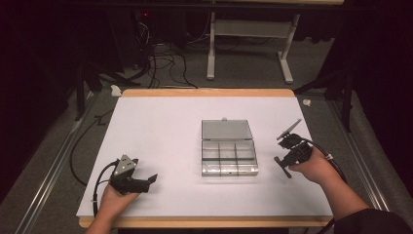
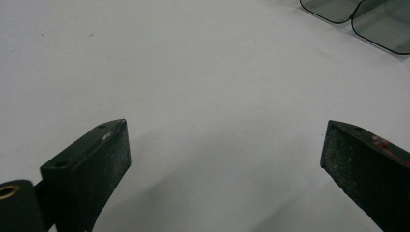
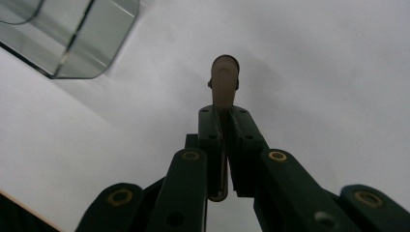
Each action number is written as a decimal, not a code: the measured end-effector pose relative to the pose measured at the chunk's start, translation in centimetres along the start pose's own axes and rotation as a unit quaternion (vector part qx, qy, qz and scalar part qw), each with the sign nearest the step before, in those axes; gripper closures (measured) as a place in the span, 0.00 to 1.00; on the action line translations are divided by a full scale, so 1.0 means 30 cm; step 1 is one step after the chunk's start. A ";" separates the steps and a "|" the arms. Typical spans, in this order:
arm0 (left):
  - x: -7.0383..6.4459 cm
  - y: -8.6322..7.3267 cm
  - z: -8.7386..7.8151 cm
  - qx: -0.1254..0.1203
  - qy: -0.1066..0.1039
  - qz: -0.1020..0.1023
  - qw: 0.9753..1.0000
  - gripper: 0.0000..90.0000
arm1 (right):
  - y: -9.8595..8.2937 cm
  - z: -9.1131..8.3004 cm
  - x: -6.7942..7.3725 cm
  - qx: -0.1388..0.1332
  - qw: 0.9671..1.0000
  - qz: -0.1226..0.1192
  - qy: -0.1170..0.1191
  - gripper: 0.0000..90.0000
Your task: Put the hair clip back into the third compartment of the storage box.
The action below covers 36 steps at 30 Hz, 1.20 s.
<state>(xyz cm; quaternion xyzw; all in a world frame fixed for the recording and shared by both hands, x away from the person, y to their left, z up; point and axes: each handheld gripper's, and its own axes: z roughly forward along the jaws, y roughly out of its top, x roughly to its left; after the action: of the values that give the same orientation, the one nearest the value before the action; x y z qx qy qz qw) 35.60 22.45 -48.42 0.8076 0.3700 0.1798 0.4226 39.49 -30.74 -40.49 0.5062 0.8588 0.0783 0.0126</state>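
Note:
A clear plastic compartment box lies open in the middle of the white table, its lid folded back flat. My left gripper rests near the front left; in the left gripper view its jaws stand wide apart over bare white surface, holding nothing. To the right of the box is my right gripper. The right gripper view has it shut on a small beige piece, whose rounded end sticks out past the tips. A corner of the box lies off to the upper left there.
The table's wooden front edge runs just in front of both hands. Two rounded corners of the box reach into the top right of the left gripper view. Cables and a white frame stand on the floor beyond the table.

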 end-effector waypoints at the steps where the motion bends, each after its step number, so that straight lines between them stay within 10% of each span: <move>1: 0.000 0.000 0.000 0.001 0.000 -0.001 1.000 0.05 | 0.002 -0.003 0.005 0.000 1.000 0.003 0.002 0.95; 36: -0.001 -0.001 -0.001 -0.003 -0.002 0.002 1.000 0.05 | 0.133 -0.032 0.147 0.004 0.998 -0.058 0.010 0.95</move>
<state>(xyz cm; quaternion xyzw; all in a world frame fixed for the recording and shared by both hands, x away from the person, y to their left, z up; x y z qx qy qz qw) 35.54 22.47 -48.42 0.8072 0.3674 0.1804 0.4254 40.69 -25.12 -38.69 0.4547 0.8872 0.0785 0.0065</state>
